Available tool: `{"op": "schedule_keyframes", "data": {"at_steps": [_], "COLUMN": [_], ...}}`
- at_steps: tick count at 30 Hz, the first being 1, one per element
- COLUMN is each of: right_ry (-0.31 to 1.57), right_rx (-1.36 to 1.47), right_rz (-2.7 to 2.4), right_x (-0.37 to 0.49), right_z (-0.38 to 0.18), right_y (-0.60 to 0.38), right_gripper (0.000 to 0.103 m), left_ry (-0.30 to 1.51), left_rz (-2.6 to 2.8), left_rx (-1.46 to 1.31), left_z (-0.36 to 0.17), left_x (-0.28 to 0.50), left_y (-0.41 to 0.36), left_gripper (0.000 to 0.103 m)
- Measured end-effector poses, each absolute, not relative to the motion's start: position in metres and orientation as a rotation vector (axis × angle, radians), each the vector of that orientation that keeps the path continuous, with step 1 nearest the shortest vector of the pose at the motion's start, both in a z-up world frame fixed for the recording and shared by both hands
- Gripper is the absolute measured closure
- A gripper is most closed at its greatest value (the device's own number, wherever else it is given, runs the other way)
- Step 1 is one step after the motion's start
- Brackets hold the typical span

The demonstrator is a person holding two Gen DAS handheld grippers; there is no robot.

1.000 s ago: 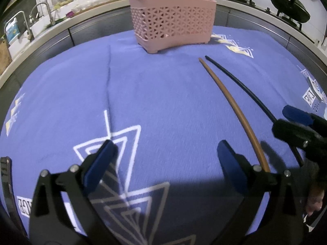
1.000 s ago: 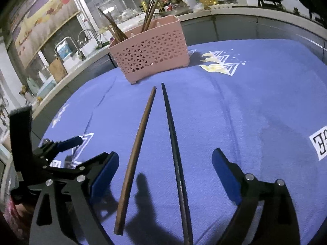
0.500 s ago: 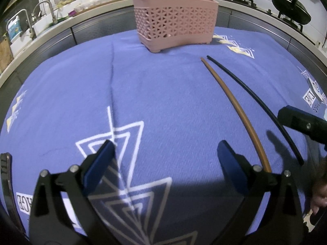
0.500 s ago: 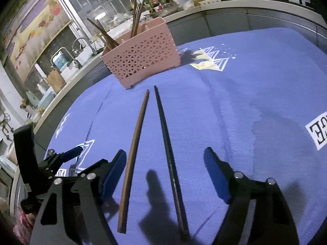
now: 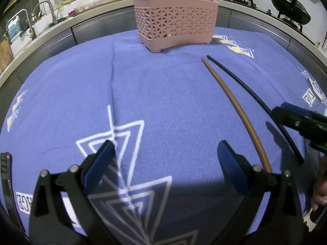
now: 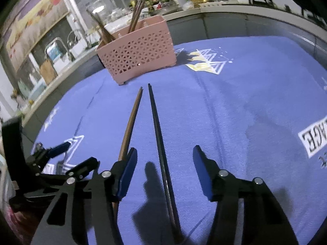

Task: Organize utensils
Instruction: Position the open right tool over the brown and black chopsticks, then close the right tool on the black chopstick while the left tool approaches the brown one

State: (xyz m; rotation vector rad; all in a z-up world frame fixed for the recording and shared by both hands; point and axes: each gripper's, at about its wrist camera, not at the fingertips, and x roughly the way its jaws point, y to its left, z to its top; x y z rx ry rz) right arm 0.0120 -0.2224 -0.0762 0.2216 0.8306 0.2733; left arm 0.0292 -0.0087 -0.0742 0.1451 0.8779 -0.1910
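Observation:
Two chopsticks lie side by side on the blue cloth, a brown chopstick (image 6: 130, 118) and a black chopstick (image 6: 157, 122). My right gripper (image 6: 164, 153) hangs low over their near ends with its jaws closing. The black chopstick lies between the pads, untouched, and the brown one passes just outside the left finger. My left gripper (image 5: 165, 153) stands open over bare cloth, left of the brown chopstick (image 5: 241, 114) and the black chopstick (image 5: 255, 98). Behind them stands a pink lattice basket (image 5: 175, 20) holding several upright chopsticks.
The blue cloth (image 5: 81, 85) covers the table up to a grey counter edge. A sink with taps (image 5: 26, 22) sits at the far left and two dark woks (image 5: 290, 6) at the far right. A finger (image 5: 286, 112) of the right gripper shows at the right edge, with part of a hand below it.
The right gripper's jaws have narrowed from wide open. Both chopsticks lay between them before; now only the black one does. The left gripper has not moved.

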Motion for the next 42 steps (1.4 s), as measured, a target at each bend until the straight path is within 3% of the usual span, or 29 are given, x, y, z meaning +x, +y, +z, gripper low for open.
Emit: {"op": "schedule_keyframes", "data": {"at_steps": [10, 14, 21, 28, 31, 33, 35, 38, 42], "right_ry": [0.848, 0.855, 0.889, 0.908, 0.915, 0.918, 0.921, 0.938, 0.955], "right_rx": [-0.048, -0.039, 0.149, 0.189, 0.167, 0.154, 0.151, 0.122, 0.134], "right_rz": [0.281, 0.284, 0.259, 0.291, 0.299, 0.282, 0.289, 0.308, 0.302], "right_x": [0.064, 0.076, 0.047, 0.012, 0.018, 0.029, 0.039, 0.060, 0.082], "right_z": [-0.074, -0.072, -0.076, -0.078, -0.076, -0.073, -0.071, -0.069, -0.070], "right_y": [-0.183, -0.189, -0.239, -0.245, -0.242, -0.243, -0.242, -0.234, -0.232], "right_gripper": [0.065, 0.097, 0.097, 0.097, 0.097, 0.097, 0.097, 0.097, 0.096], "left_ry": [0.879, 0.920, 0.889, 0.913, 0.948, 0.919, 0.919, 0.925, 0.946], "left_rz": [-0.189, -0.190, -0.283, -0.296, -0.285, -0.294, -0.322, -0.361, -0.407], "left_rx": [0.146, 0.145, 0.043, 0.202, 0.210, 0.211, 0.216, 0.201, 0.145], "left_z": [-0.074, -0.070, -0.045, -0.057, -0.067, -0.064, -0.062, -0.060, -0.057], "left_x": [0.029, 0.036, 0.047, 0.057, 0.062, 0.060, 0.059, 0.060, 0.064], "left_y": [-0.007, -0.011, -0.025, -0.079, -0.082, -0.080, -0.077, -0.069, -0.055], "left_gripper": [0.006, 0.006, 0.006, 0.006, 0.021, 0.039, 0.064, 0.083, 0.088]}}
